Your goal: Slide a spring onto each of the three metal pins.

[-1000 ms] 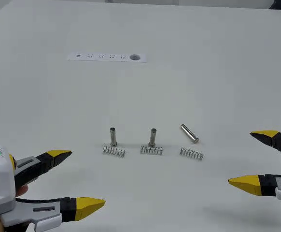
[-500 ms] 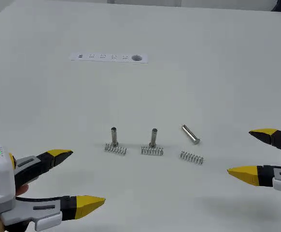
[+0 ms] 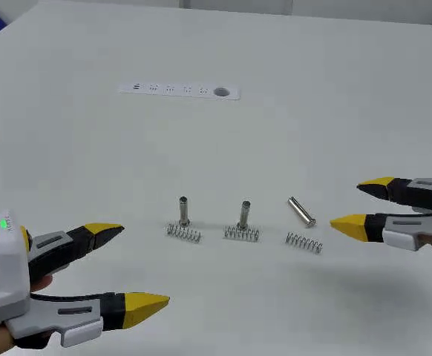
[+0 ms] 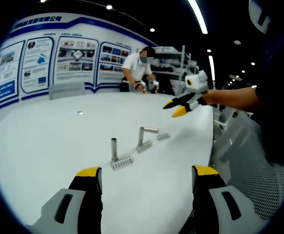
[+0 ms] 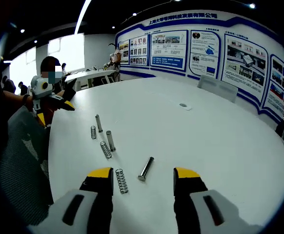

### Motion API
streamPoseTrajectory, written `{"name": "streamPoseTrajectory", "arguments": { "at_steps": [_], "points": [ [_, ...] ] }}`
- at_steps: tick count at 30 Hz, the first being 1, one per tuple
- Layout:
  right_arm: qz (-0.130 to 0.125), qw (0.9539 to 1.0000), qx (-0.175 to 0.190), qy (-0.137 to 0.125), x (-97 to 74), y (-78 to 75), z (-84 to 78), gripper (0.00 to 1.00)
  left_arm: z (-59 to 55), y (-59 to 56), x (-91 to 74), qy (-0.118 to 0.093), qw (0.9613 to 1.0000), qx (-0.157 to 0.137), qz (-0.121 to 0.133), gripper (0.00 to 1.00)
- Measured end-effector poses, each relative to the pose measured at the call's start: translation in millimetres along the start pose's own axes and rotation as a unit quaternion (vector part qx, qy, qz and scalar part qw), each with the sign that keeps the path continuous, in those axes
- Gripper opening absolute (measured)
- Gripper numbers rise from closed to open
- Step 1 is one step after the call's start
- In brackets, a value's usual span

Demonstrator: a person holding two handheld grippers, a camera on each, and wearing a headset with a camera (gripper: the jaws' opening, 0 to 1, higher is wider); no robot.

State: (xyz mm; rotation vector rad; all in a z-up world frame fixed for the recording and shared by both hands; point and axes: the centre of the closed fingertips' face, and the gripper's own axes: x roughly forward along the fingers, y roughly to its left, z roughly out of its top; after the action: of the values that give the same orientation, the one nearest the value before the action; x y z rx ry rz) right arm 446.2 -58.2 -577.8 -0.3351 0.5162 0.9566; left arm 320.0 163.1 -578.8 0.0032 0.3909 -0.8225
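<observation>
Two metal pins (image 3: 183, 210) (image 3: 245, 213) stand upright on the white table, and a third pin (image 3: 301, 211) lies flat to their right. A loose spring lies in front of each: left spring (image 3: 183, 233), middle spring (image 3: 241, 234), right spring (image 3: 303, 242). My right gripper (image 3: 345, 204) is open, just right of the lying pin (image 5: 145, 168) and its spring (image 5: 121, 180), touching neither. My left gripper (image 3: 143, 265) hovers open at the near left, short of the leftmost pin (image 4: 114, 148) and spring (image 4: 122, 162). Both hold nothing.
A flush white socket strip (image 3: 179, 90) sits in the table (image 3: 335, 111) well behind the pins. The table's near edge runs close under both grippers. A person (image 4: 137, 68) stands at a bench far behind, by wall posters.
My right gripper has moved left, close to the lying pin and right spring, and its jaws stand closer together. The left gripper has barely moved. Pins and springs lie as before.
</observation>
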Motion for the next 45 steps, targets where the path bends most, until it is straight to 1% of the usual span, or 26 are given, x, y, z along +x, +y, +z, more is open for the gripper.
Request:
{"name": "streamPoseTrajectory", "arguments": {
  "at_steps": [4, 8, 9, 14, 18, 20, 22, 24, 26, 28, 32, 39, 45],
  "points": [
    [0.001, 0.9996, -0.011, 0.027, 19.7, -4.0, 0.7, 0.45, 0.3, -0.2, -0.5, -0.001, 1.0000, -0.002, 0.002, 0.76],
    [0.004, 0.9989, -0.010, 0.045, 36.3, -6.0, 2.3, 0.41, 0.0, 0.0, -1.4, 0.000, 1.0000, -0.002, 0.004, 0.76],
    [-0.001, 0.9982, -0.016, 0.057, 41.0, -8.6, 1.6, 0.39, -0.1, -0.2, -1.7, 0.000, 1.0000, -0.002, 0.005, 0.76],
    [-0.002, 0.9963, -0.021, 0.083, 60.8, -9.3, 4.2, 0.32, 1.4, 1.0, -3.2, -0.002, 1.0000, -0.002, 0.009, 0.76],
    [-0.010, 0.9931, -0.018, 0.116, 72.6, -12.0, -2.6, 0.29, 1.5, 1.3, -4.5, -0.004, 0.9999, -0.002, 0.012, 0.76],
    [-0.015, 0.9919, -0.017, 0.125, 78.5, -13.1, -4.9, 0.27, 0.6, 1.1, -5.6, -0.004, 0.9999, -0.003, 0.013, 0.76],
    [-0.020, 0.9899, -0.008, 0.140, 83.1, -14.4, -9.5, 0.26, -0.9, 1.5, -6.9, -0.003, 0.9999, -0.005, 0.015, 0.76],
    [-0.026, 0.9880, -0.005, 0.152, 86.8, -16.1, -14.2, 0.24, -2.5, 2.2, -8.2, -0.004, 0.9998, -0.007, 0.018, 0.76],
    [-0.026, 0.9873, -0.002, 0.157, 89.9, -15.8, -16.5, 0.22, -3.5, 2.6, -9.1, -0.004, 0.9998, -0.009, 0.020, 0.76],
    [-0.030, 0.9850, 0.003, 0.170, 92.6, -16.4, -21.4, 0.21, -4.9, 2.9, -9.7, -0.004, 0.9997, -0.011, 0.021, 0.76],
    [-0.039, 0.9821, 0.011, 0.184, 96.2, -19.2, -27.4, 0.18, -6.7, 3.4, -10.4, -0.005, 0.9996, -0.014, 0.023, 0.76],
    [-0.039, 0.9794, 0.025, 0.196, 98.8, -18.0, -32.7, 0.17, -7.7, 4.8, -10.3, -0.008, 0.9995, -0.017, 0.025, 0.76],
    [-0.037, 0.9784, 0.036, 0.200, 100.2, -18.1, -34.1, 0.16, -7.9, 5.7, -10.8, -0.009, 0.9994, -0.019, 0.026, 0.76]
  ]
}}
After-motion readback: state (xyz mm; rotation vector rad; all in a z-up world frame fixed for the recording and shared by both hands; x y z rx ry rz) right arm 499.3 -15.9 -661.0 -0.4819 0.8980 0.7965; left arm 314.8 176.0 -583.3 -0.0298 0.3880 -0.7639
